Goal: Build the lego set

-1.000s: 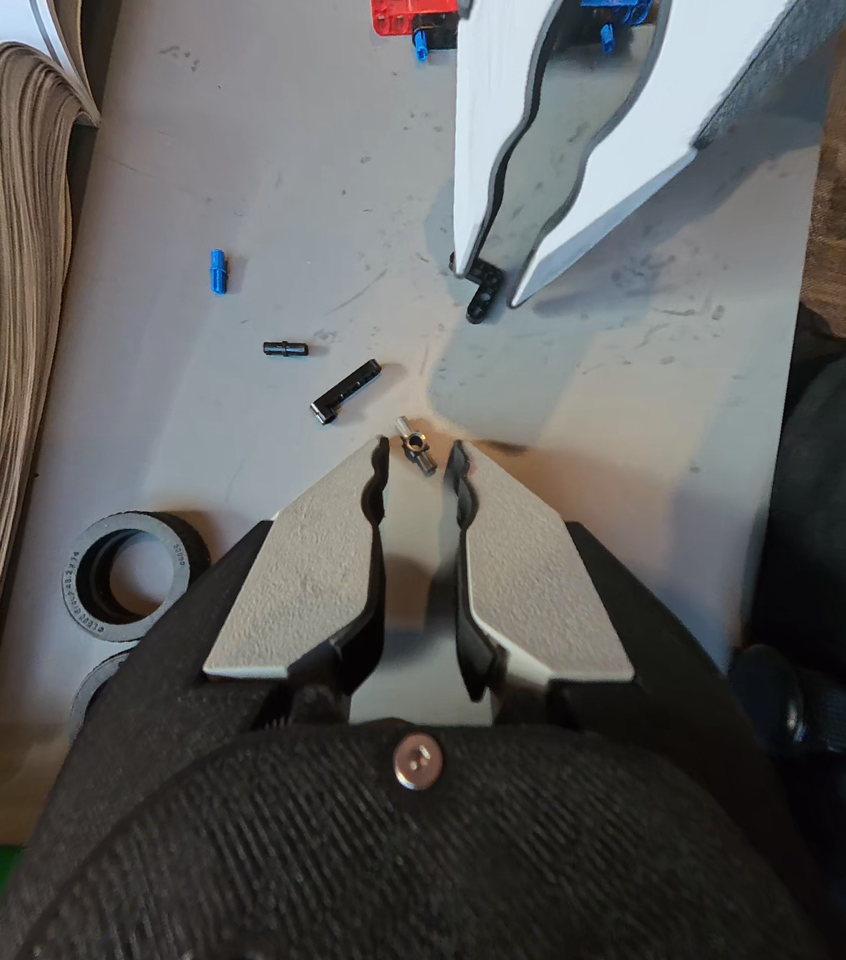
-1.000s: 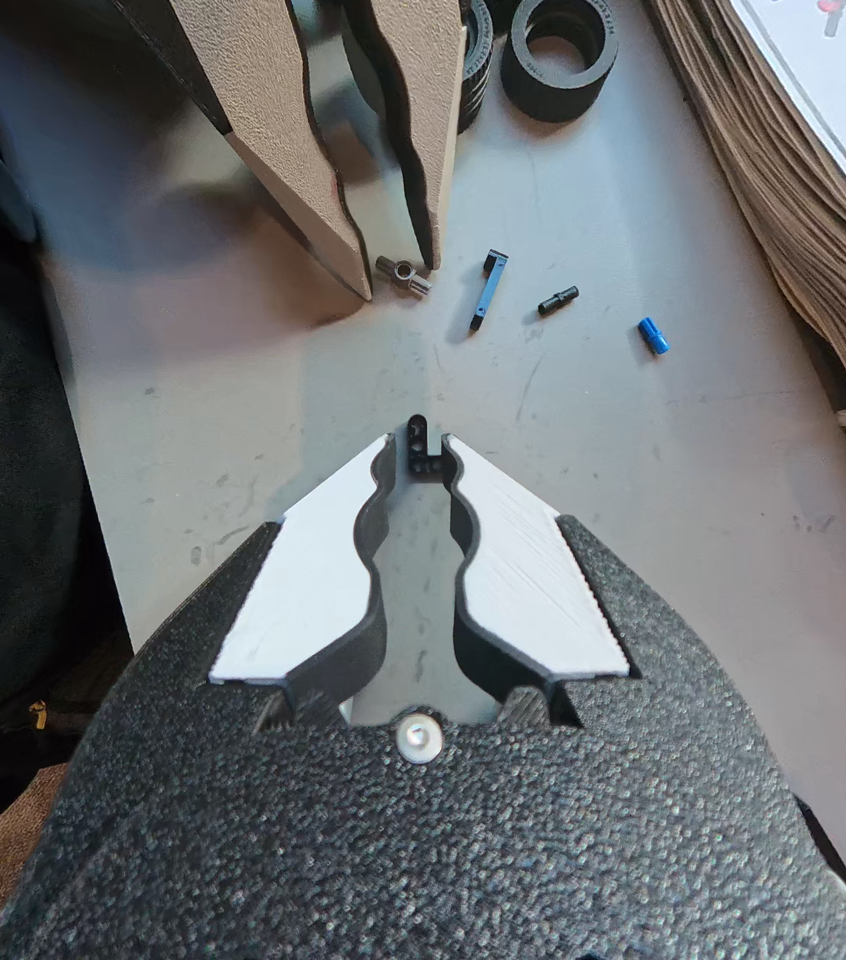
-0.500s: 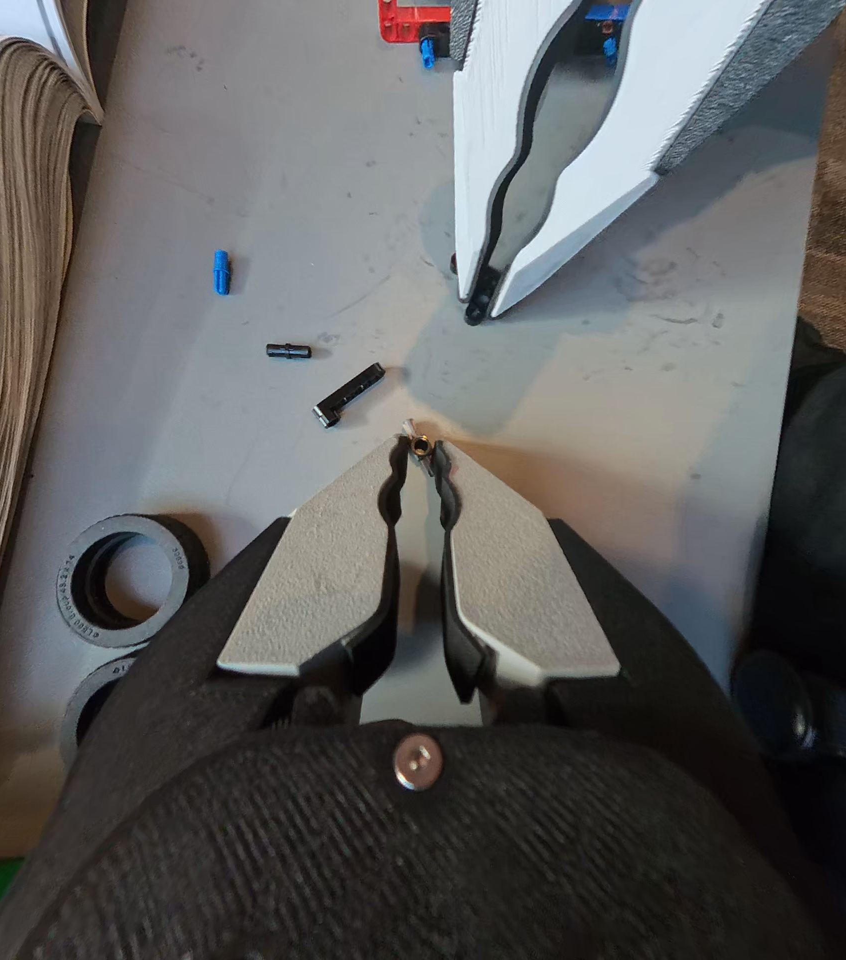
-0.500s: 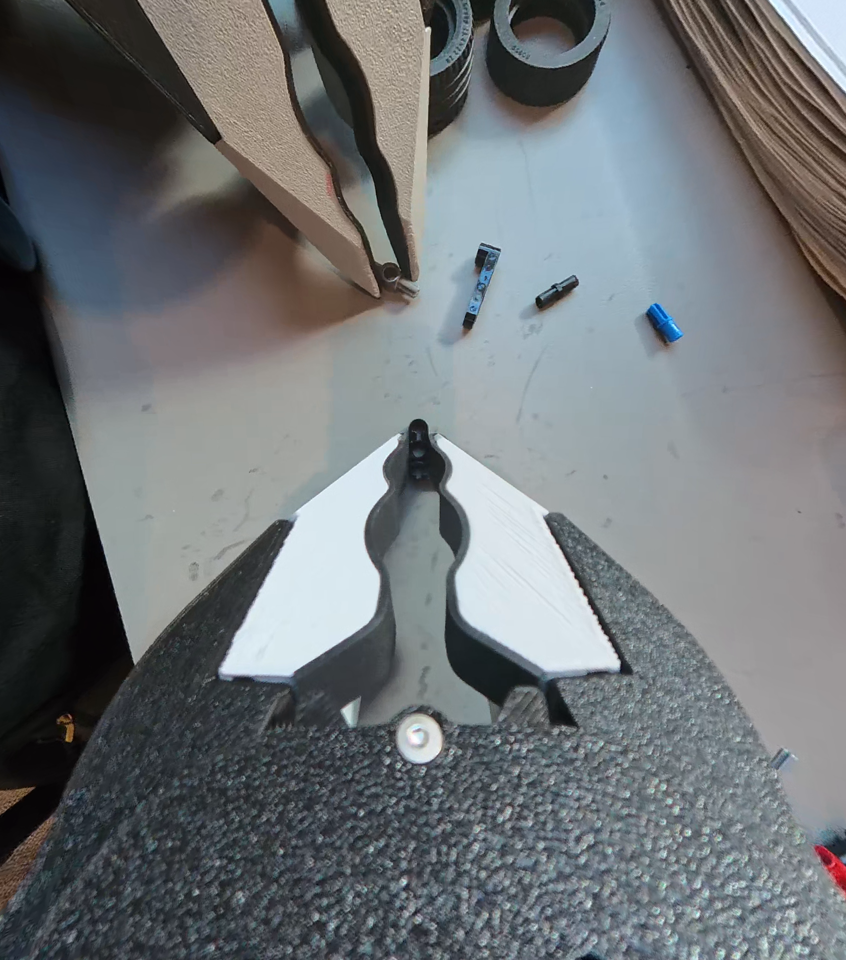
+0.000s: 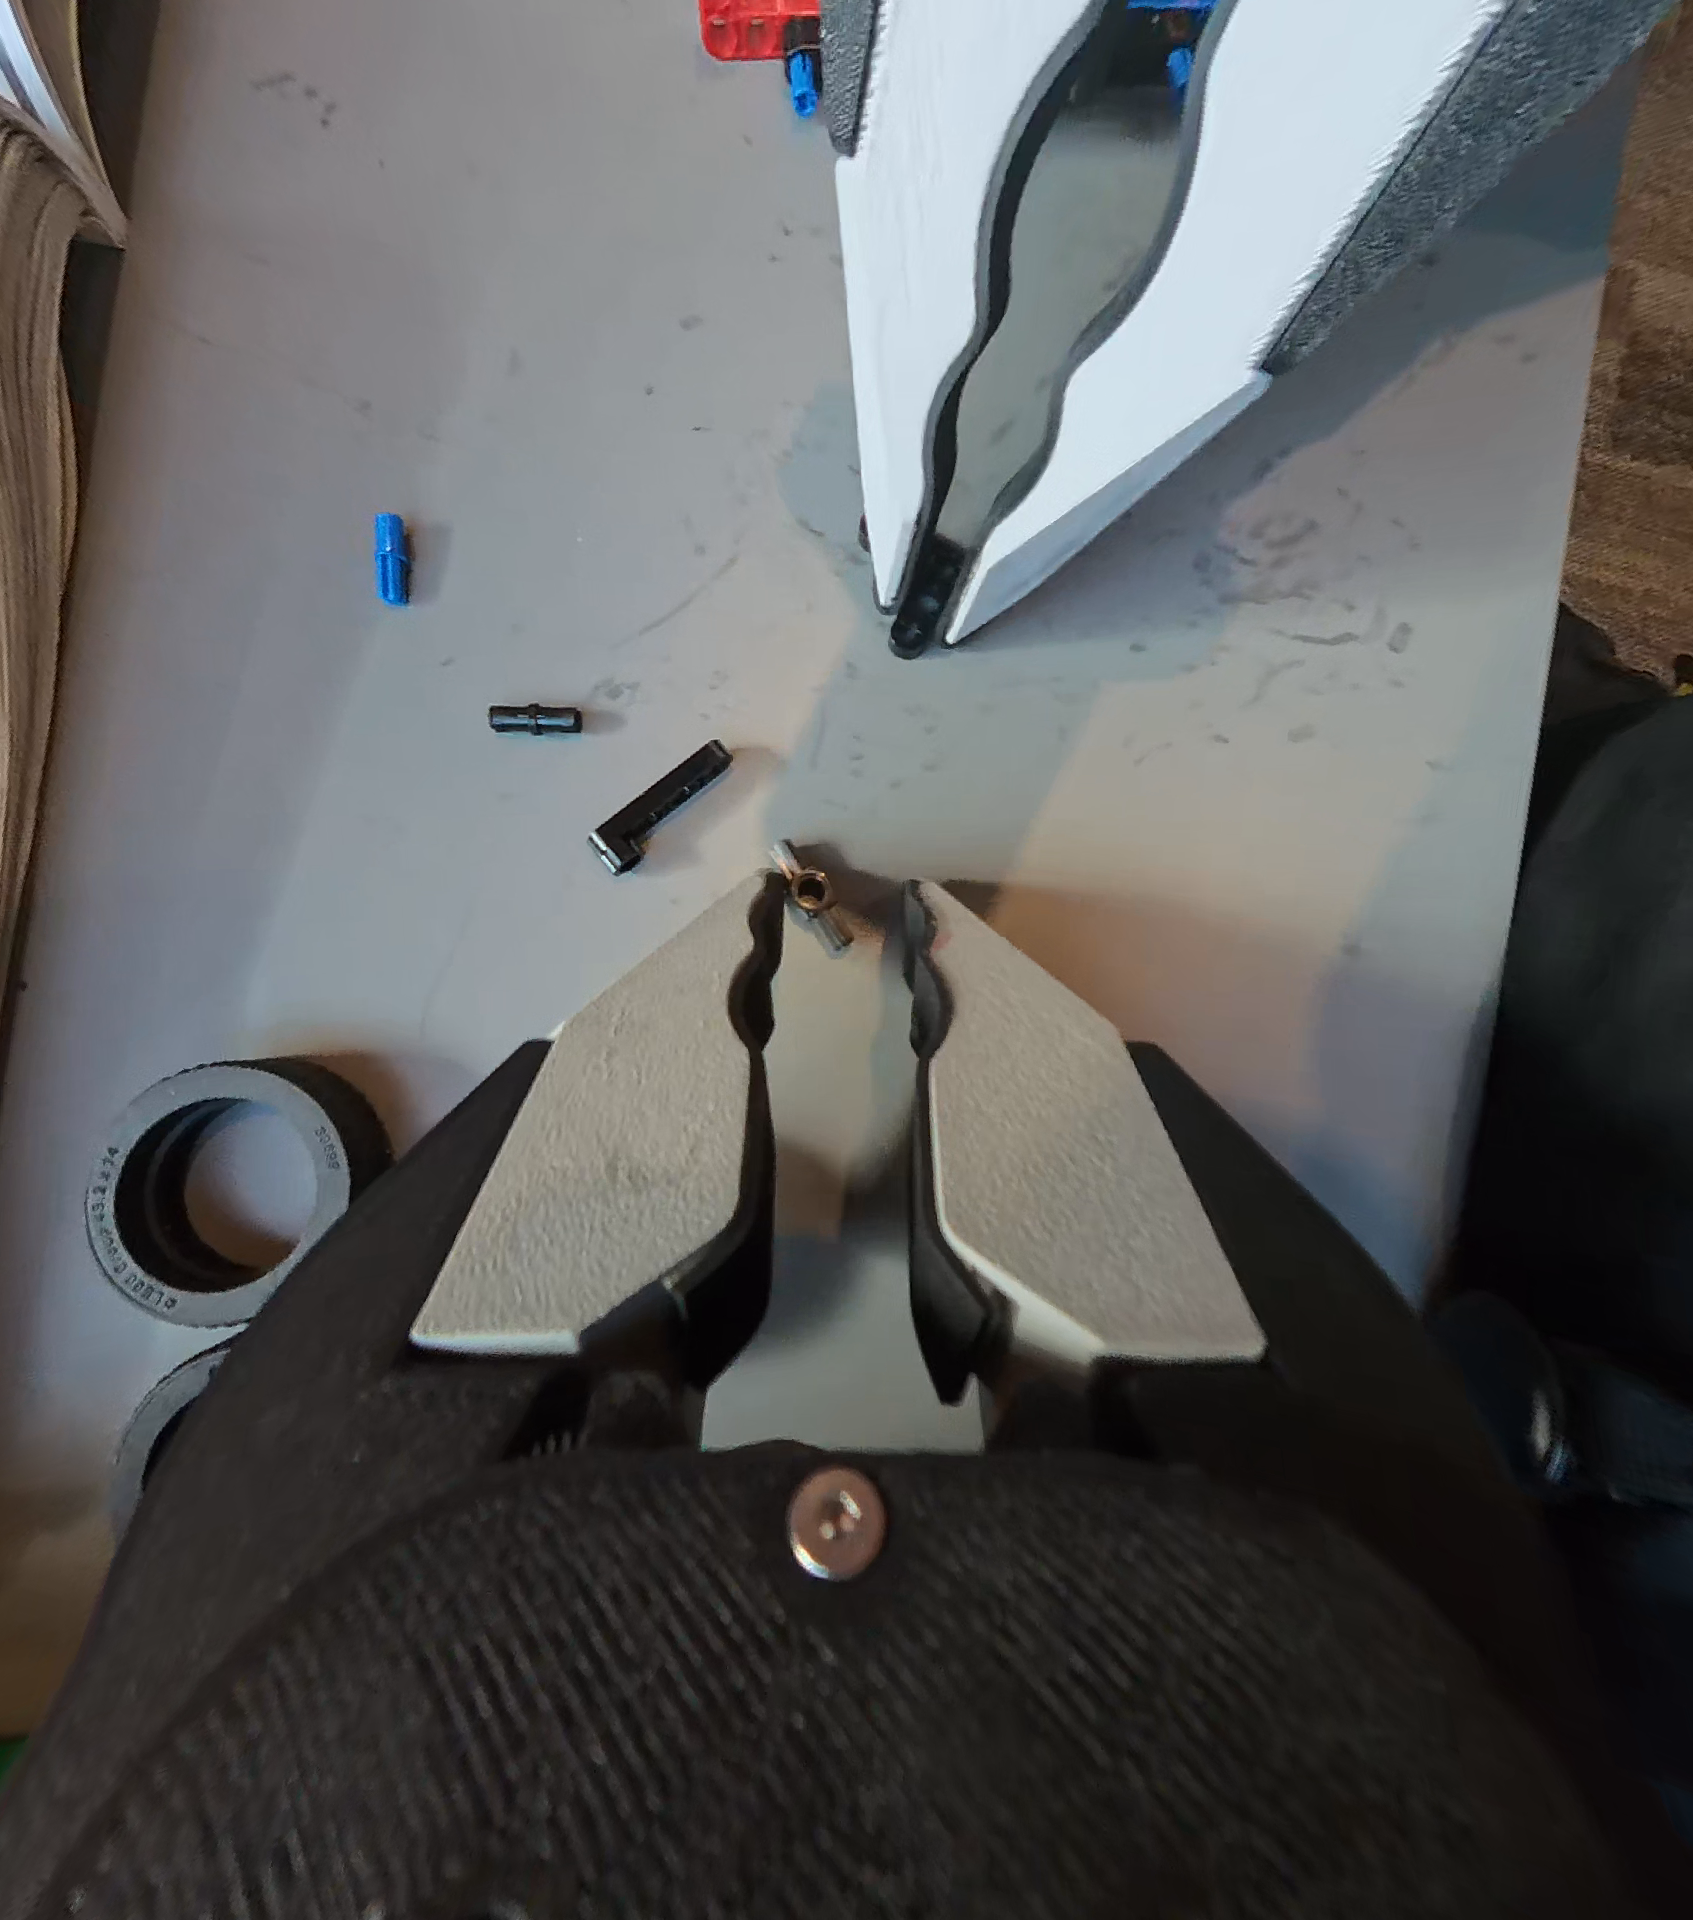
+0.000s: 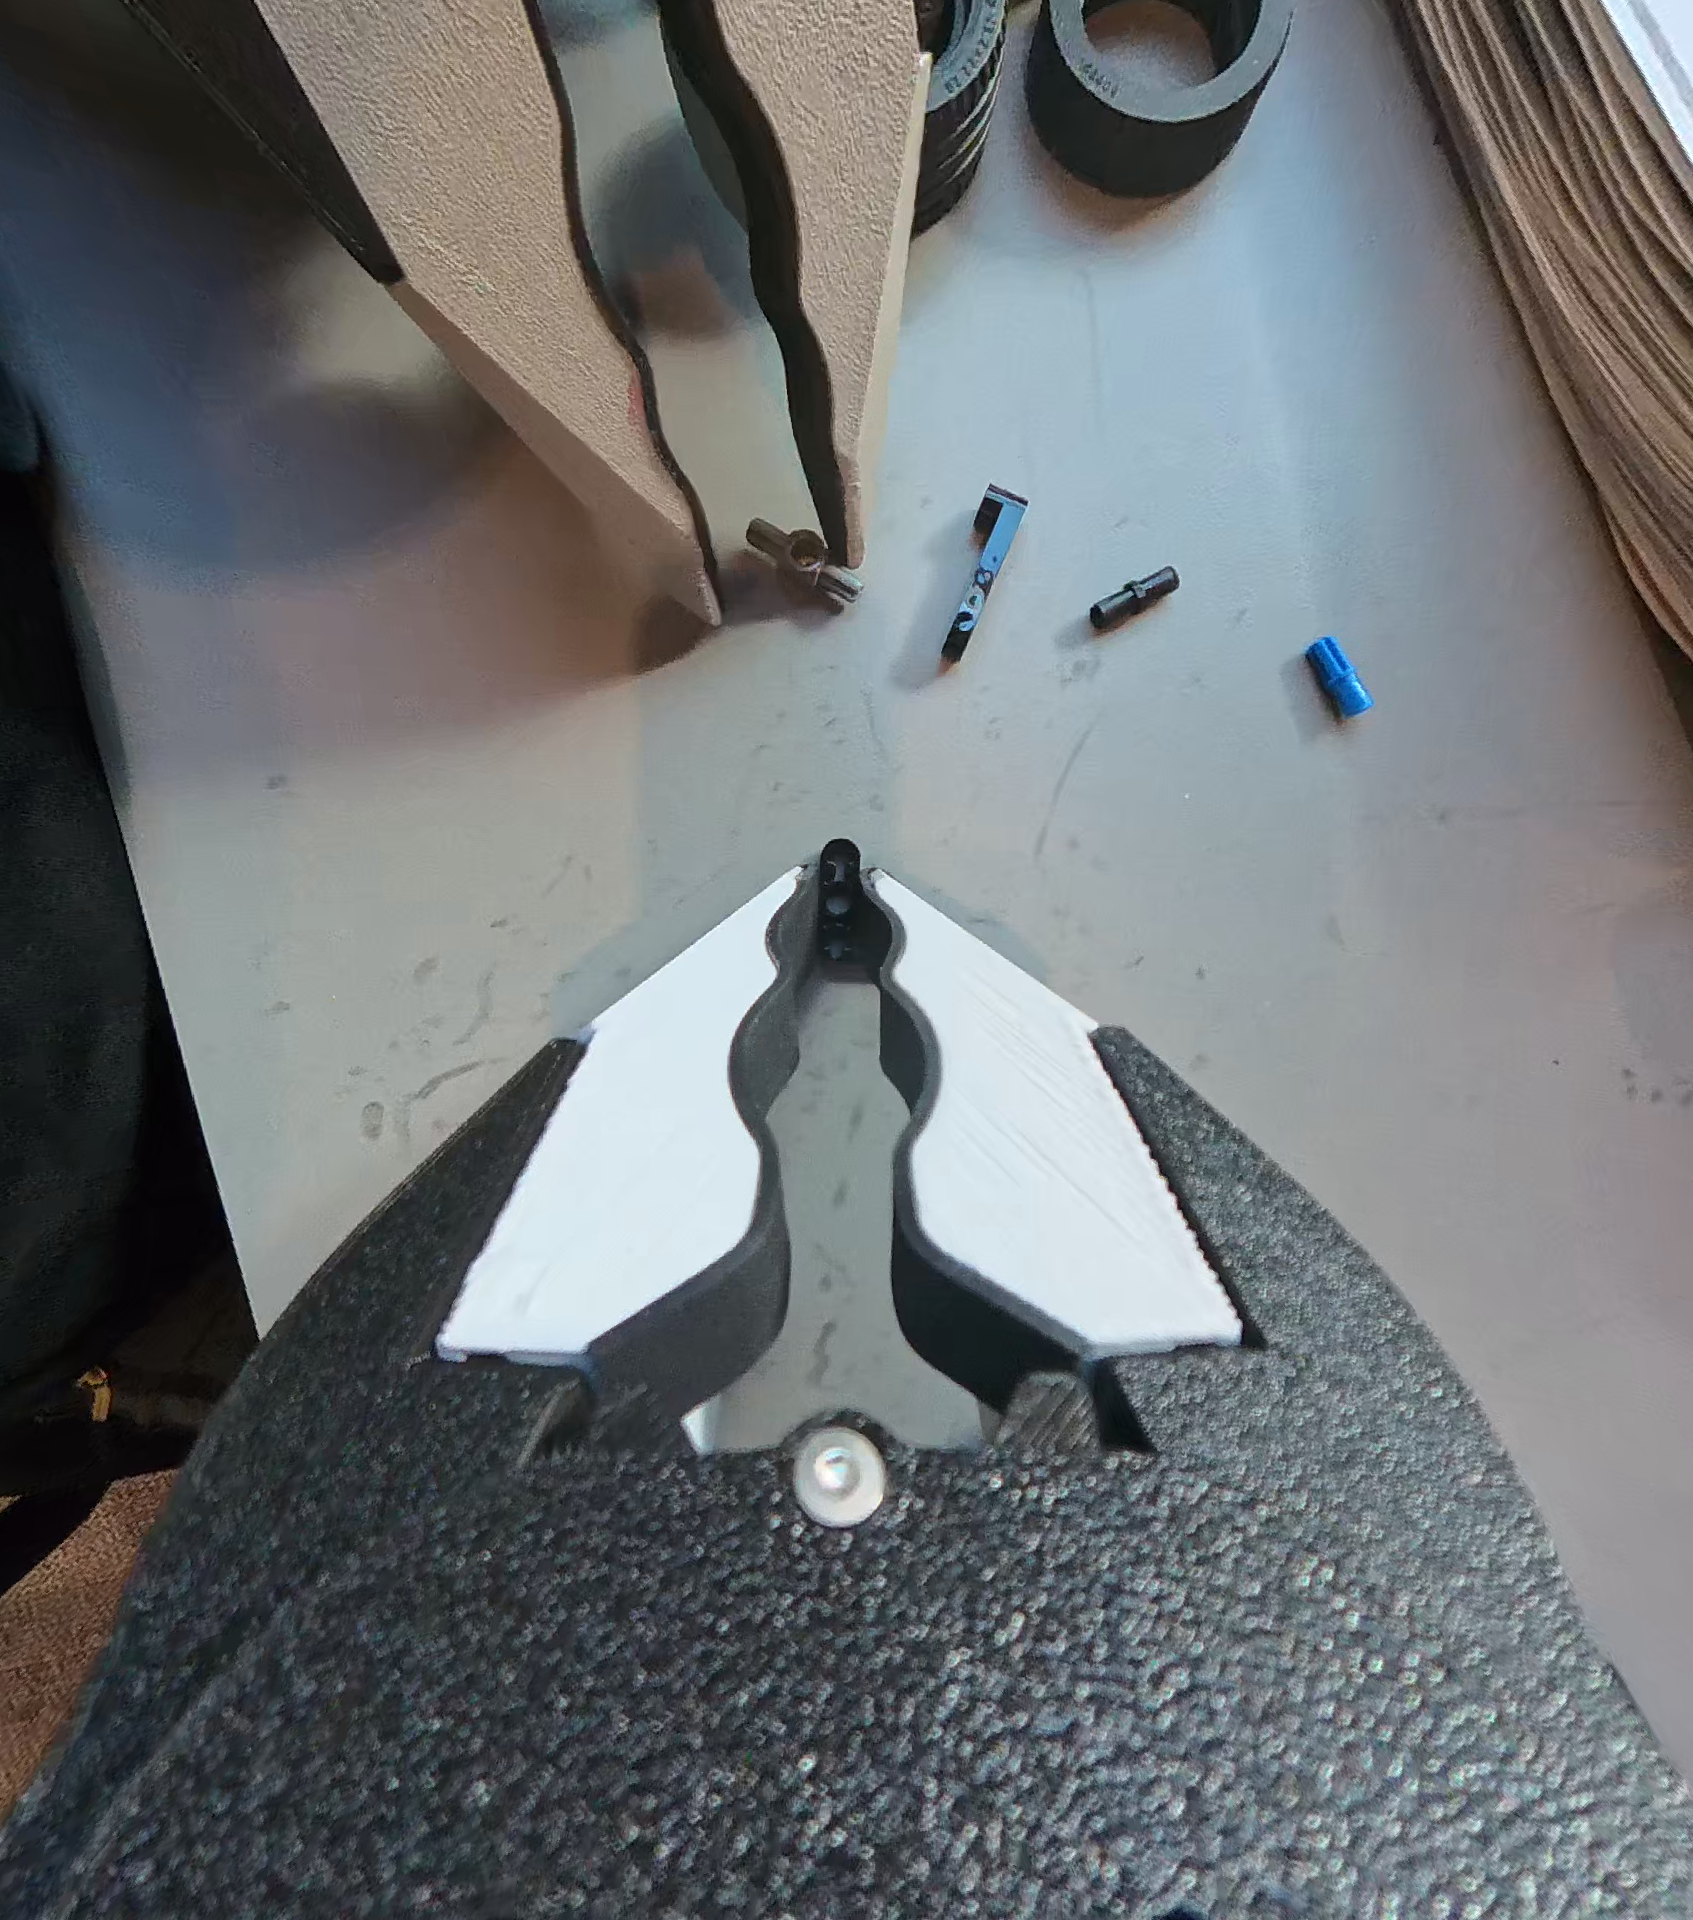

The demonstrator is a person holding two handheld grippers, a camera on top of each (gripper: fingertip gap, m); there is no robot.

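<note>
With my right gripper (image 6: 842,883) clamped on a small black beam (image 6: 840,902) mid-worktop, my left gripper (image 5: 842,899), jaws apart, straddles the grey connector (image 5: 814,902) lying near the worktop's edge; I judge closing squarely on it comes next.

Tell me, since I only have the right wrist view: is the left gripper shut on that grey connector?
Observer: No. The left wrist view shows the left gripper open; the grey connector lies close beside one finger, clear of the other.
Operator: Anything behind my right gripper?
Observer: A red piece with a blue pin at the table's far edge. Your gripper is shut on the black beam.
</note>
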